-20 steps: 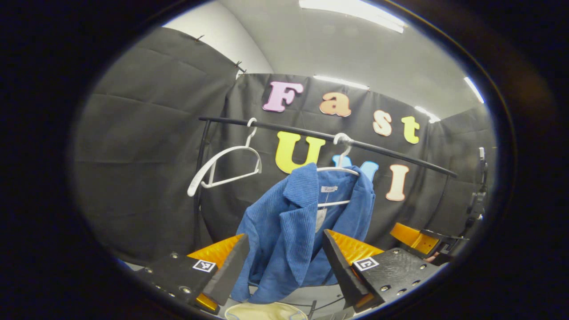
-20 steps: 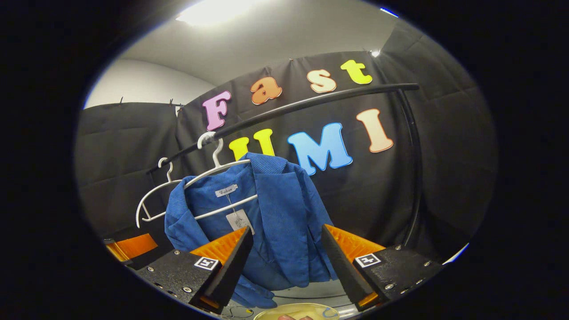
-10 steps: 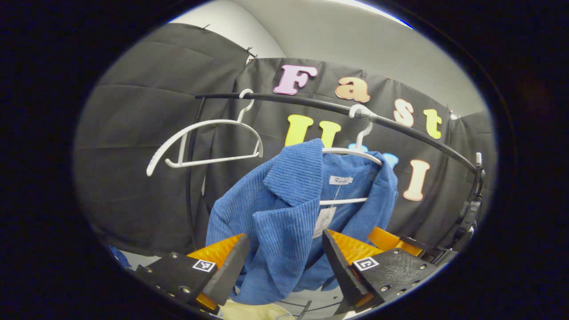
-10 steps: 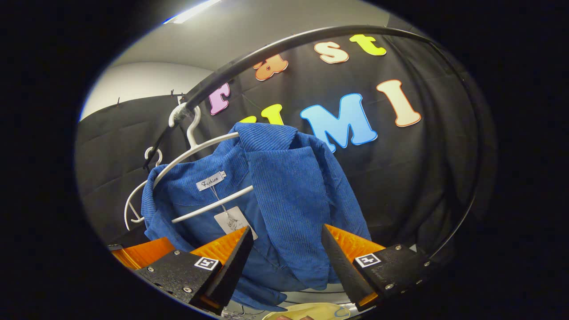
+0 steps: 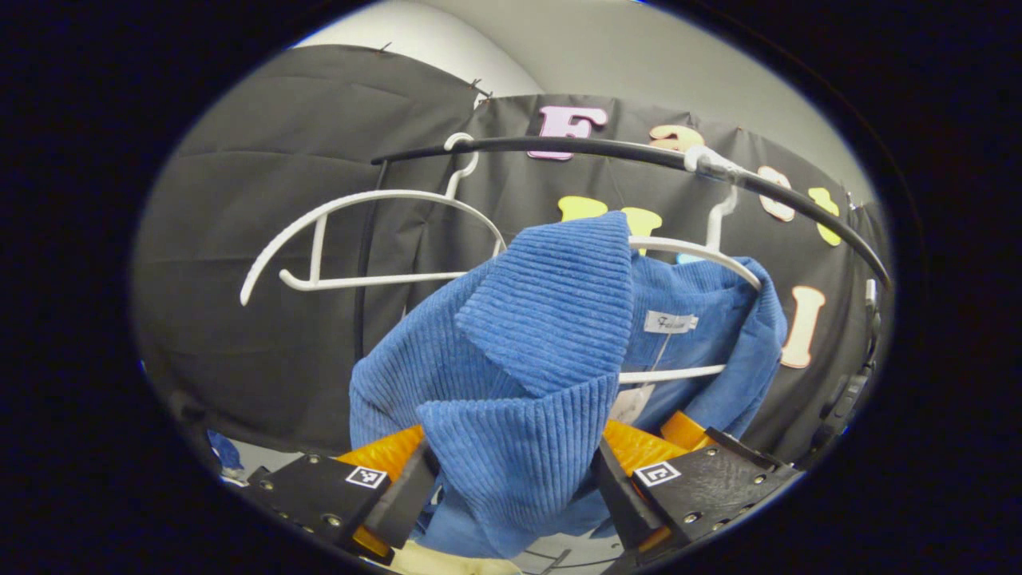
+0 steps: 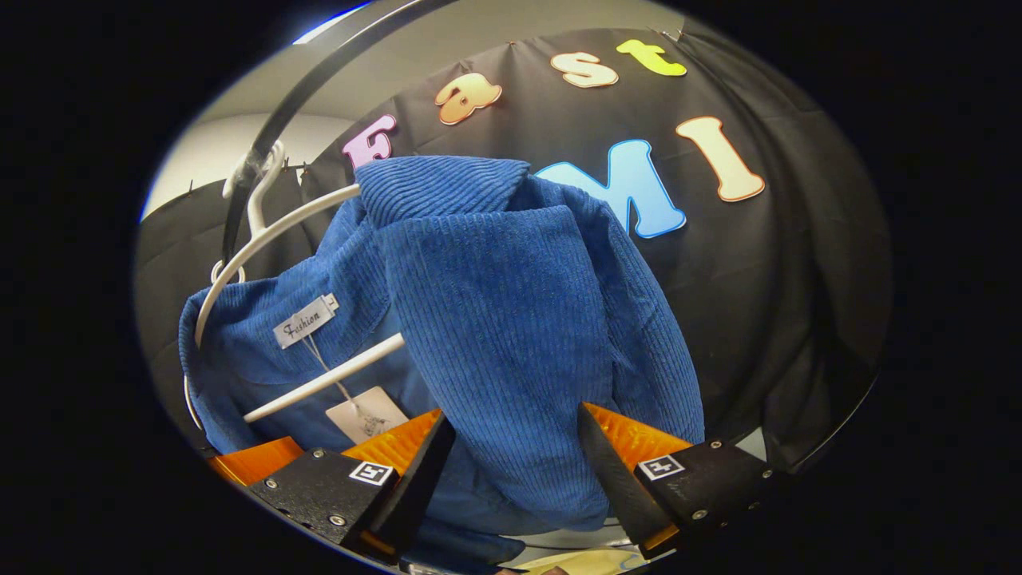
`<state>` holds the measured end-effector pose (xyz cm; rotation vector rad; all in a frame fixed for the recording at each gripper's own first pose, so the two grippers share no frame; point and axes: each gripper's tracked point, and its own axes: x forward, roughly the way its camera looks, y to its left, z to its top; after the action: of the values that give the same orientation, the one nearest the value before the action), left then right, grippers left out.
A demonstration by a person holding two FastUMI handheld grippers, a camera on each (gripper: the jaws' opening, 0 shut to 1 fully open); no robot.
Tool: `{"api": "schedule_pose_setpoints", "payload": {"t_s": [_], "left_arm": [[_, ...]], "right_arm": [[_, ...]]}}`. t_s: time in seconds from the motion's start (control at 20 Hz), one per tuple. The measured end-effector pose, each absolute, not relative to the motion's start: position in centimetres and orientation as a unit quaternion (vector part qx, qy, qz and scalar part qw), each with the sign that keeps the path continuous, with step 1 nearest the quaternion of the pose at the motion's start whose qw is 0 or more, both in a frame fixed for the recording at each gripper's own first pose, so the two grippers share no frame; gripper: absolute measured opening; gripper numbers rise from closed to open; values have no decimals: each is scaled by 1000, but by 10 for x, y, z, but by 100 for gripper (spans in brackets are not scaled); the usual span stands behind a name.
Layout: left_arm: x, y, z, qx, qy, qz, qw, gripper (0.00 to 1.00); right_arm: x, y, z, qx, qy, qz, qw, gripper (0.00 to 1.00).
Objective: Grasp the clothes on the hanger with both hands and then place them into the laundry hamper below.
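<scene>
**Booth, rail, blue jacket between both tongs**

Black cloth walls, curved black rail (image 5: 607, 148) overhead. Ribbed blue corduroy jacket (image 5: 527, 359) on white hanger (image 5: 703, 255); lapel between spread left gripper (image 5: 511, 499) fingers. Right gripper (image 6: 511, 471) wide open, jacket front between. Empty white hanger (image 5: 359, 239) up-left.

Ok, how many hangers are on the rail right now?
2. A bare white hanger hangs near the left end of the rail; the other hanger, further right, carries the blue jacket. Nothing suggests a third hidden behind the jacket.
</scene>
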<state>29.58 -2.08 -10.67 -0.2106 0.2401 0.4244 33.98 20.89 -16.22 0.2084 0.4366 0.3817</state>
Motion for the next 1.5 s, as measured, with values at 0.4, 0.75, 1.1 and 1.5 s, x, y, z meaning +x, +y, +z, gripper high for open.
{"api": "schedule_pose_setpoints", "payload": {"t_s": [0.4,0.75,1.1,1.5], "left_arm": [[299,-11,-106,-109,97,223,964,75],[298,-9,-103,-109,85,210,968,8],[278,-3,-84,-132,56,183,973,2],[253,7,-65,-118,56,165,978,2]], "right_arm": [[363,202,-158,61,176,195,963,87],[374,182,-139,63,141,194,969,6],[382,159,-129,57,120,193,972,0],[413,134,-97,66,53,158,984,0]]}}
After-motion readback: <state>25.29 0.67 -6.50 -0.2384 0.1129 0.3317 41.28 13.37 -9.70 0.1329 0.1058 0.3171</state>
